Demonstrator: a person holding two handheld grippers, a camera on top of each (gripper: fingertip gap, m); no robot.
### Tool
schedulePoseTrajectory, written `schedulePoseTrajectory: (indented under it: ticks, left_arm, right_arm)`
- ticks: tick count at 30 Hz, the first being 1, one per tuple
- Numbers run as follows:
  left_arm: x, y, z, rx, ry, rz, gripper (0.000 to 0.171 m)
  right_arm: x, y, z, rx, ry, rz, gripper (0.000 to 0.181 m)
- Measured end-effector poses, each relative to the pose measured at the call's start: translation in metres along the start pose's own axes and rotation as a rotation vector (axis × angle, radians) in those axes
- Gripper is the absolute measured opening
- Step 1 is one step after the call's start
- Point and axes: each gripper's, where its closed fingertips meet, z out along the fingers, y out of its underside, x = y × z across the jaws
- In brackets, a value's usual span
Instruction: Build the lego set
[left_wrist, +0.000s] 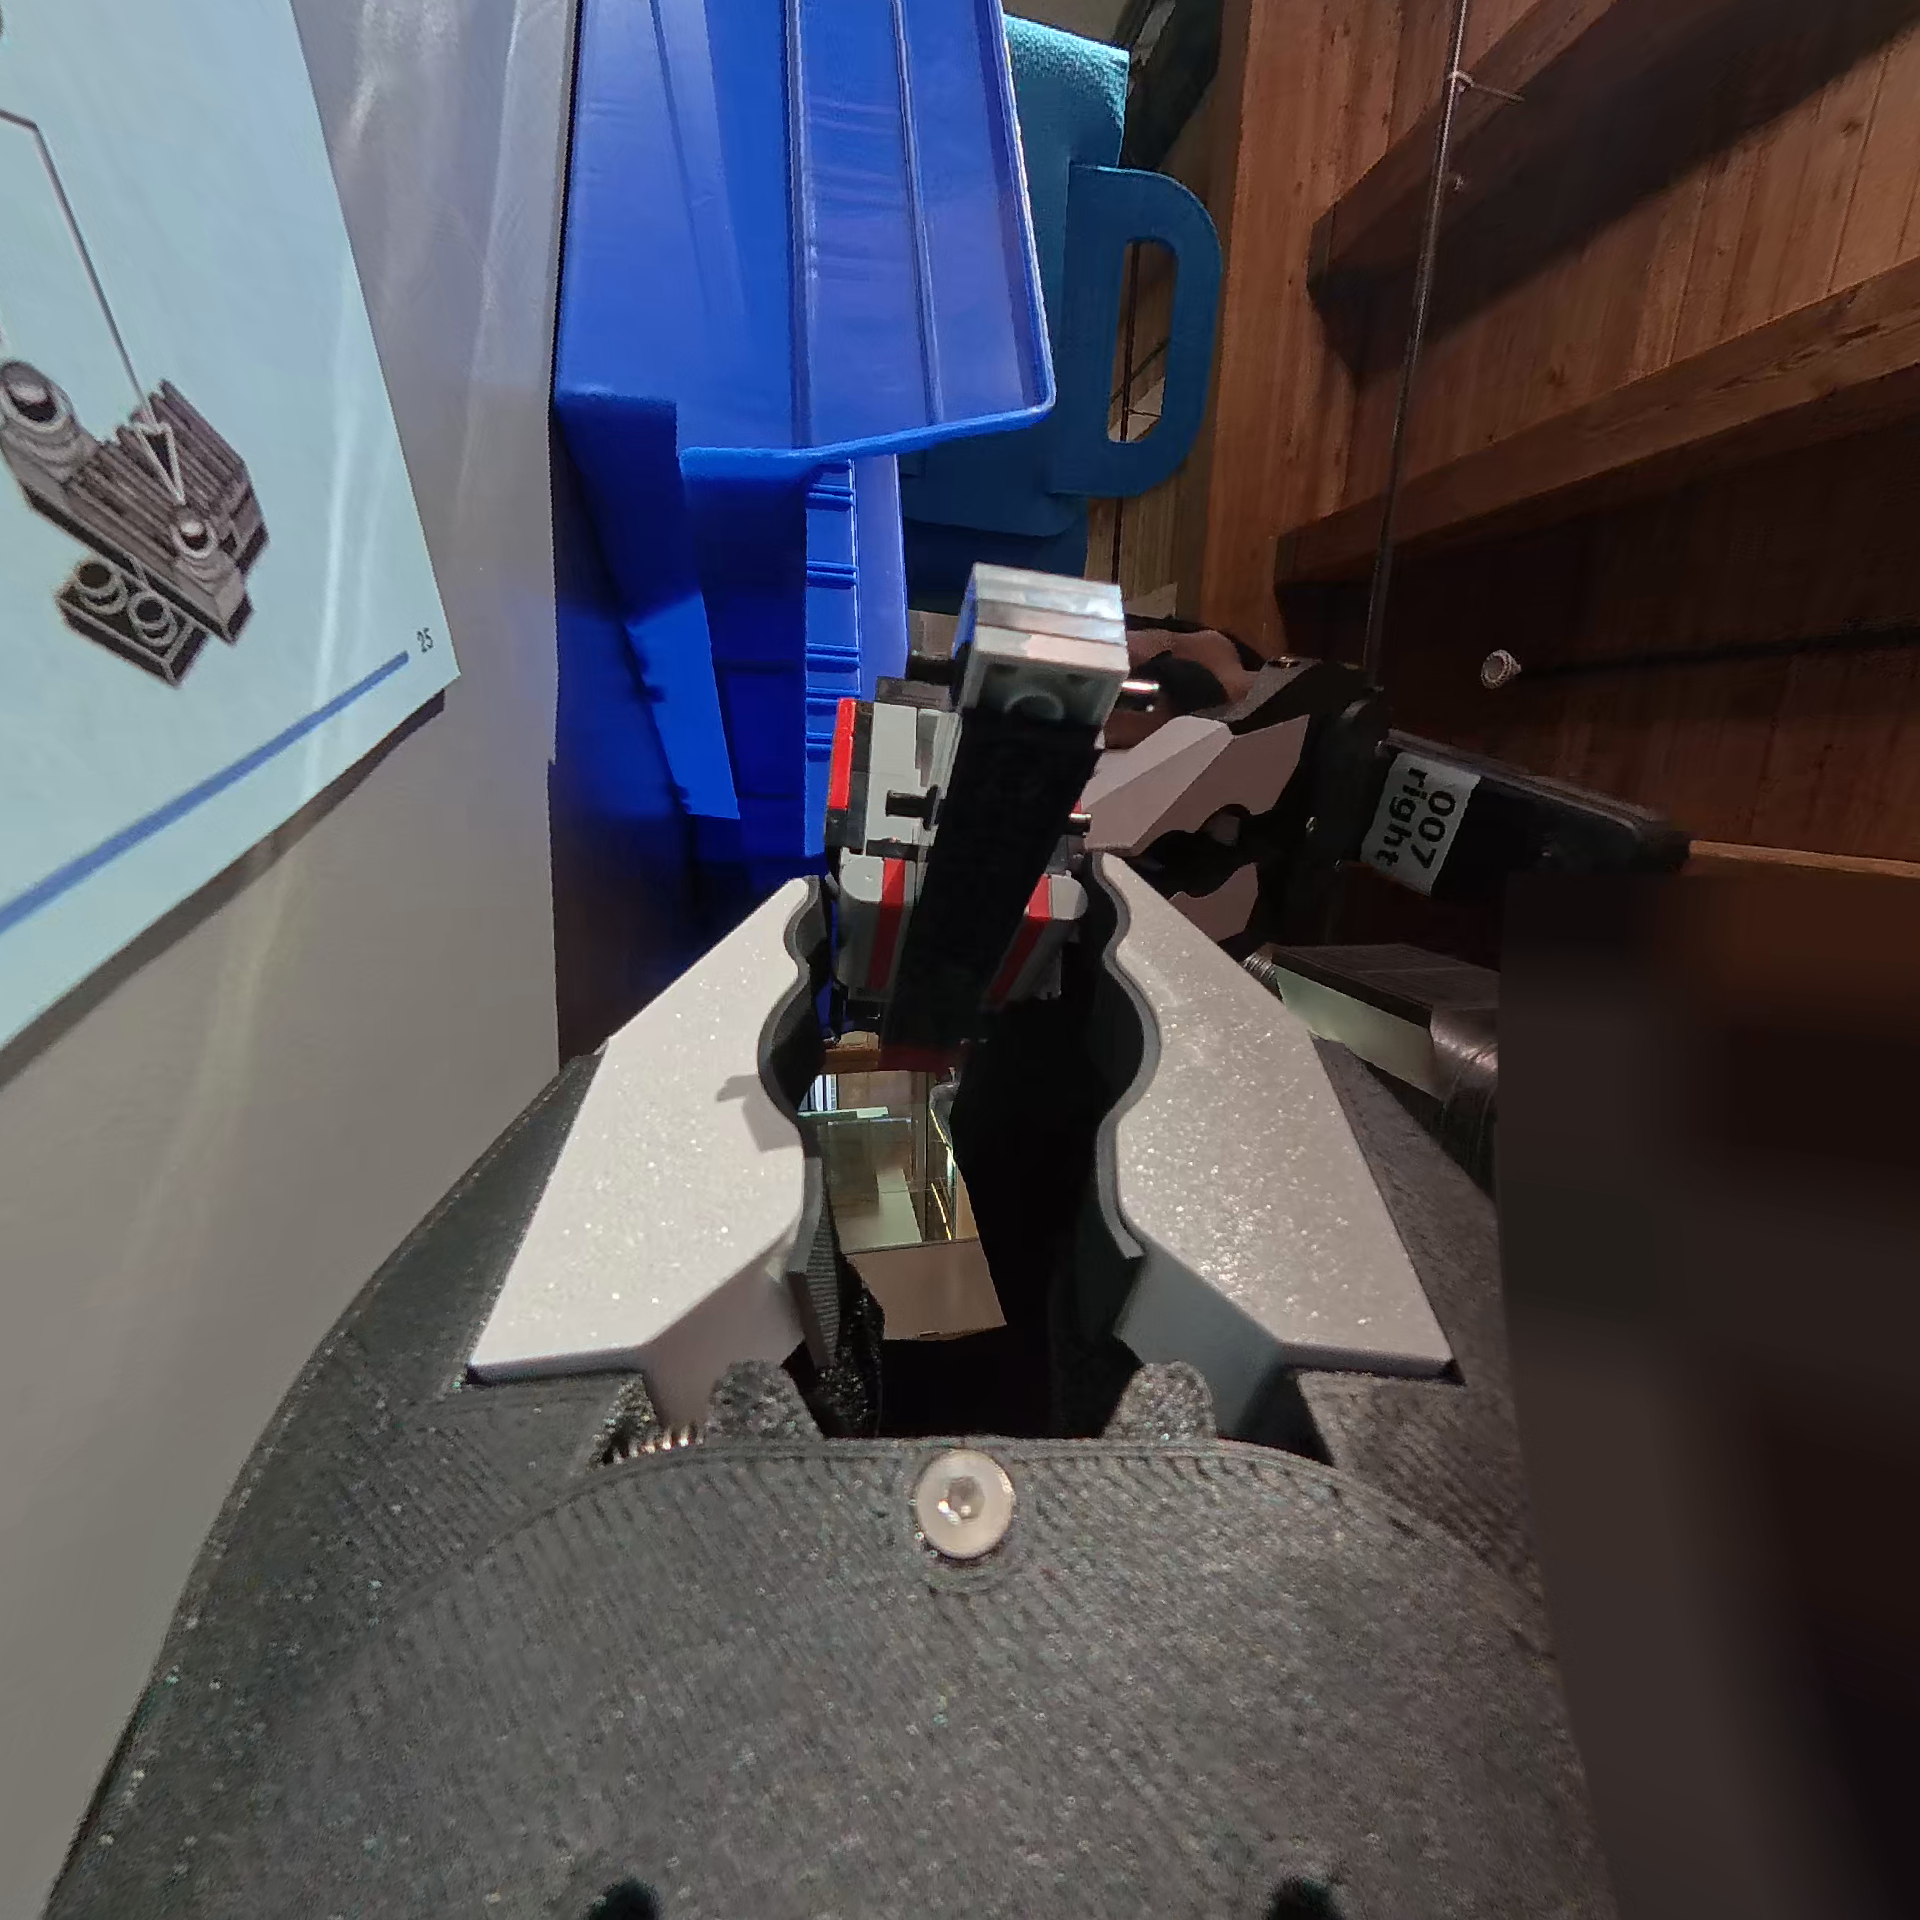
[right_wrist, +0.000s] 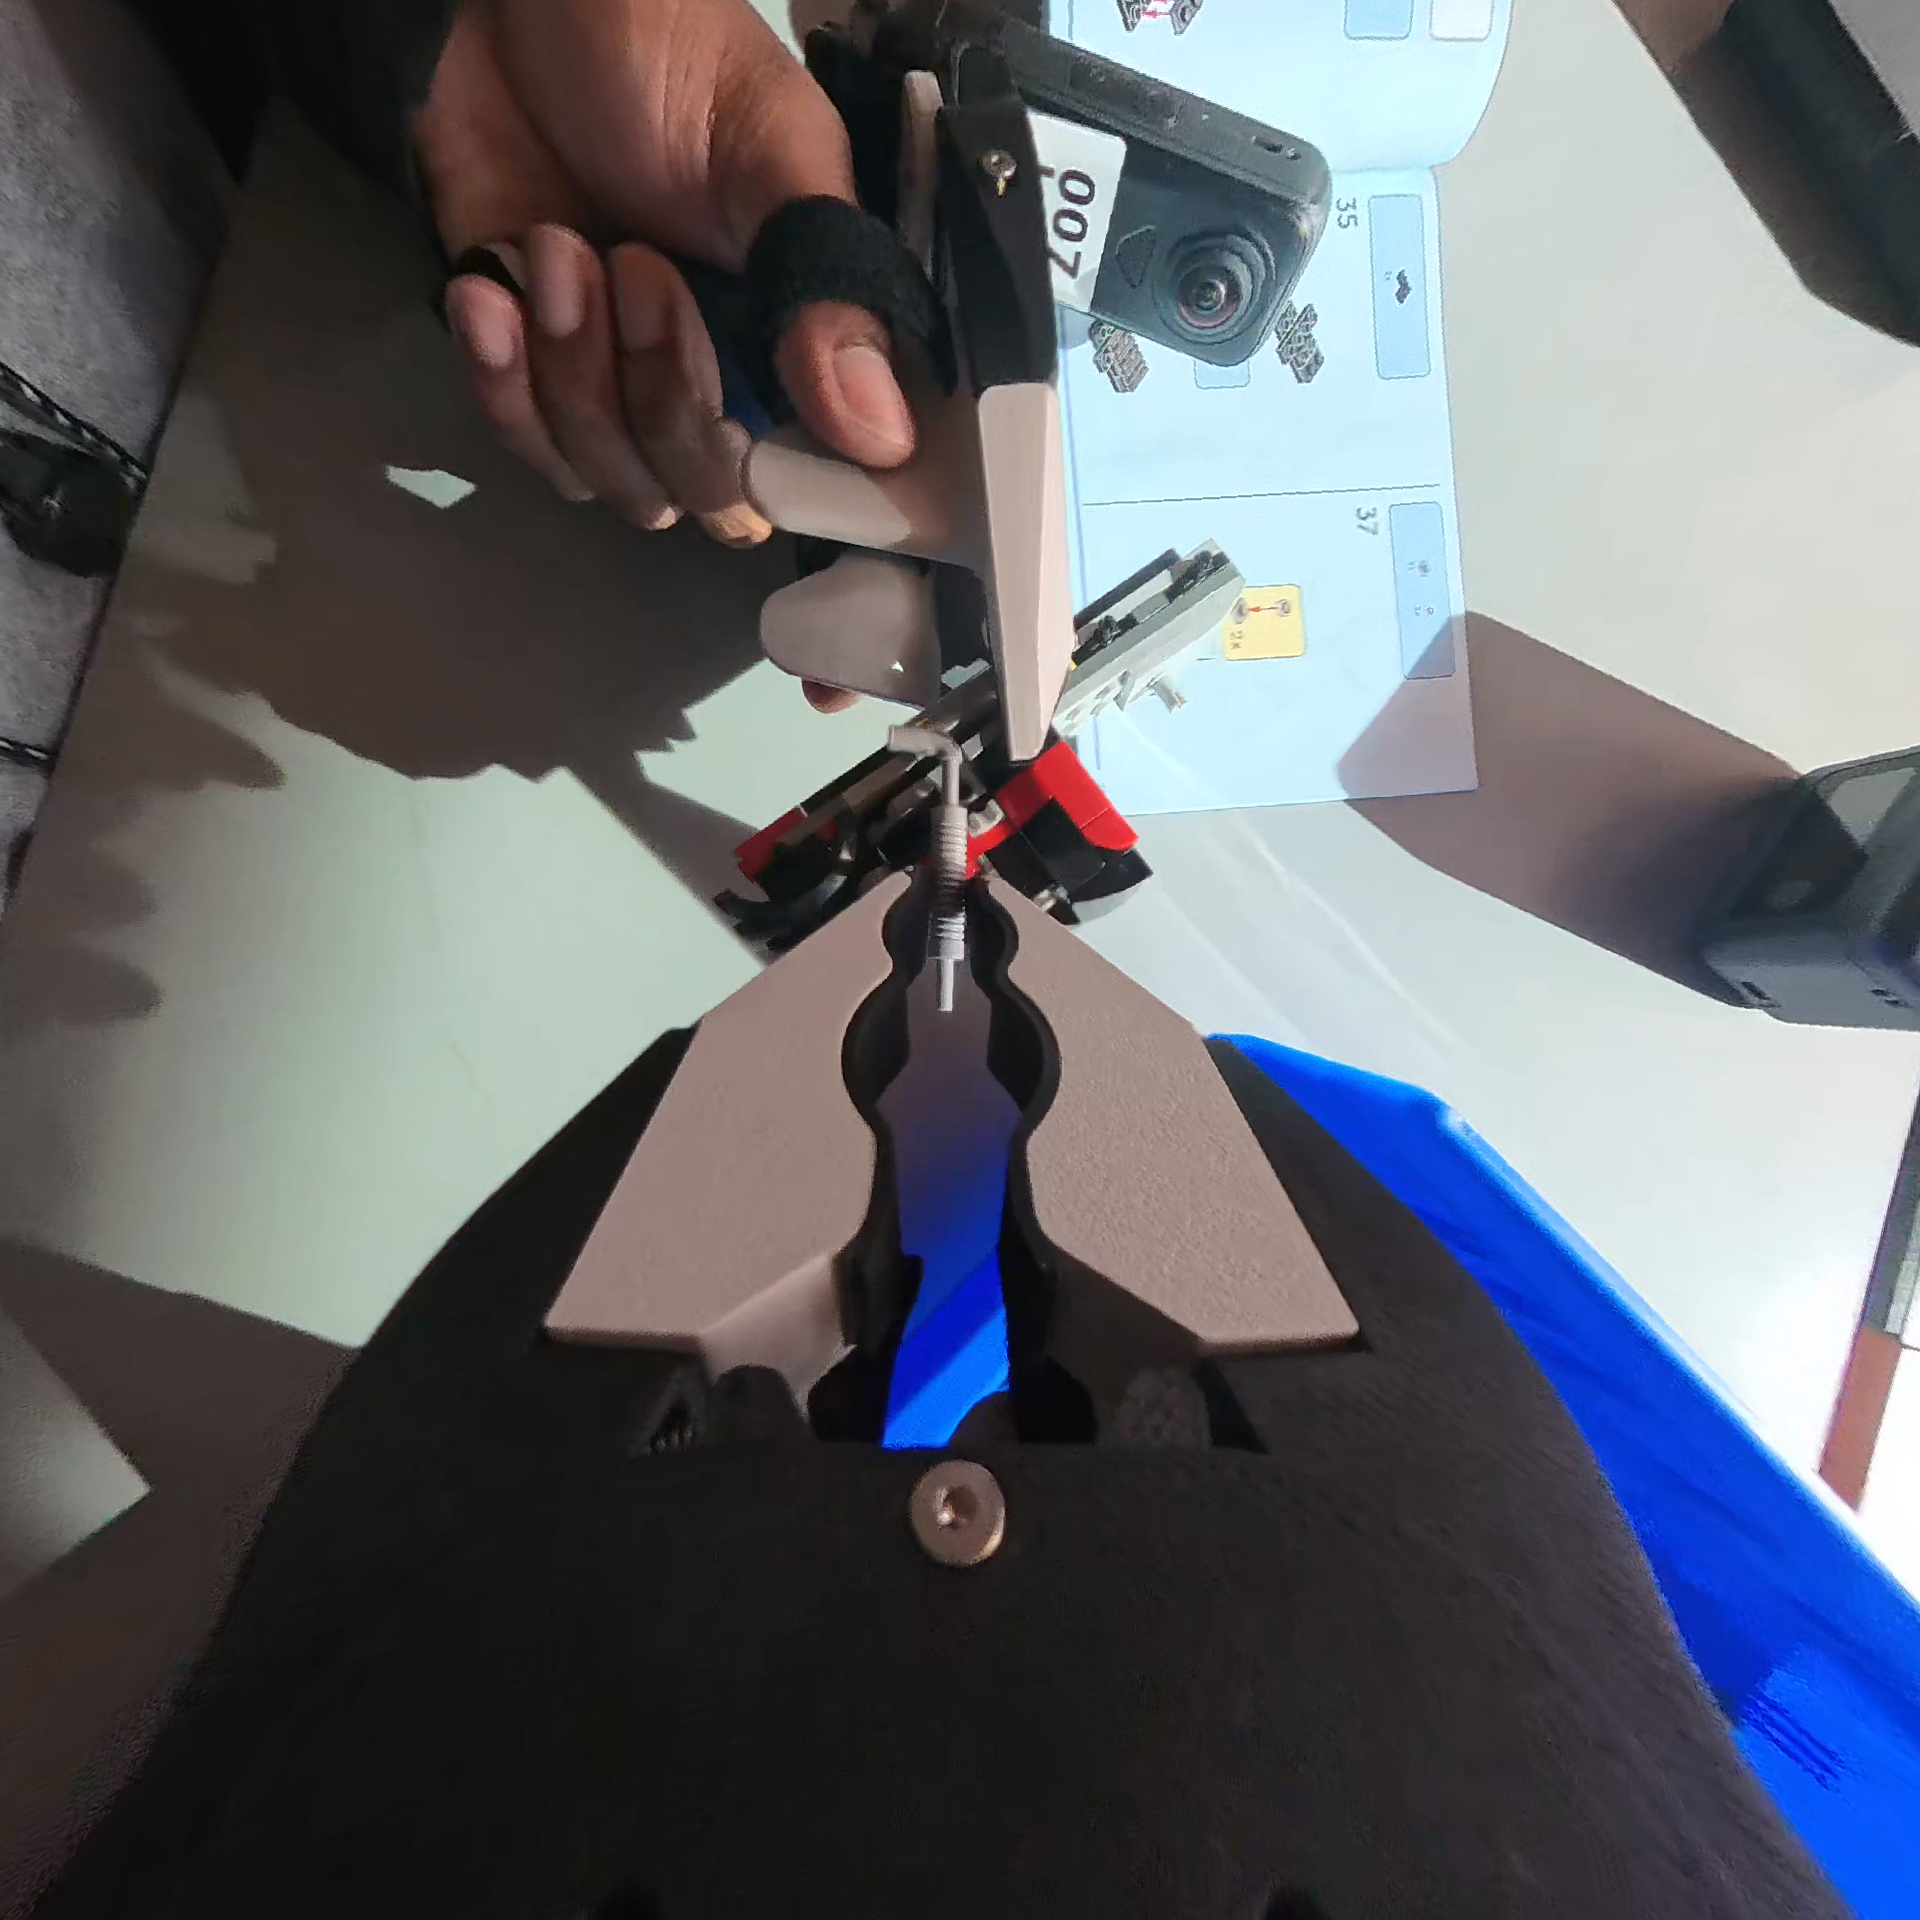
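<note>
1. Nearest my left lens, the left gripper (left_wrist: 961, 894) is clamped on the lego model (left_wrist: 977, 821), a build of black, grey and red bricks that stands up from between the fingertips and leans slightly right.
2. A long black plate runs up the model's middle to a grey block at the top; red and grey bricks sit on both sides just above my fingertips.
3. Beyond the model, to the right of my left fingers, the right gripper (left_wrist: 1164, 790) points in toward it, tips just beside its side.
4. Ahead and to the left of the left gripper stand blue bins (left_wrist: 727, 312), with the instruction booklet (left_wrist: 177, 499) farther left and wooden shelves (left_wrist: 1610, 364) on the right.
5. In the right wrist view, the right gripper (right_wrist: 948, 904) is closed on a small grey pin (right_wrist: 945, 883) with a ribbed shaft and a bent top, which sticks out past the fingertips.
6. The pin's bent end is right at the lego model (right_wrist: 956, 800), which the left gripper (right_wrist: 1023, 717) holds just ahead of my right fingertips; I cannot tell whether pin and model touch.
7. A hand (right_wrist: 665, 270) grips the left tool's handle, ahead and left of my right gripper.
8. The booklet (right_wrist: 1299, 499) lies open on the table (right_wrist: 364, 935) beyond the model, and a blue bin (right_wrist: 1662, 1455) sits to the lower right.
</note>
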Motion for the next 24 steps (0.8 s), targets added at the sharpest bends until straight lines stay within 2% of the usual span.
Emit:
schedulePoseTrajectory:
  ticks: [3,13,16,19,24]
  left_arm:
    - [-0.001,-0.002,-0.001,0.009,-0.003,-0.003,0.049]
    - [0.002,-0.007,-0.003,0.034,0.008,-0.006,0.049]
    - [0.000,-0.009,-0.004,0.045,0.006,-0.014,0.049]
    - [0.000,-0.008,-0.003,0.042,0.014,-0.026,0.049]
    - [0.001,-0.009,-0.003,0.051,0.020,-0.029,0.049]
  right_arm:
    - [0.008,0.001,-0.004,-0.012,0.094,-0.096,0.008]
    - [0.027,-0.010,-0.014,-0.095,0.622,-0.737,0.008]
    - [0.026,-0.009,-0.011,-0.149,0.738,-0.909,0.008]
    - [0.027,-0.010,-0.012,-0.182,0.827,-1.010,0.008]
    - [0.020,-0.013,-0.009,-0.180,0.873,-1.120,0.007]
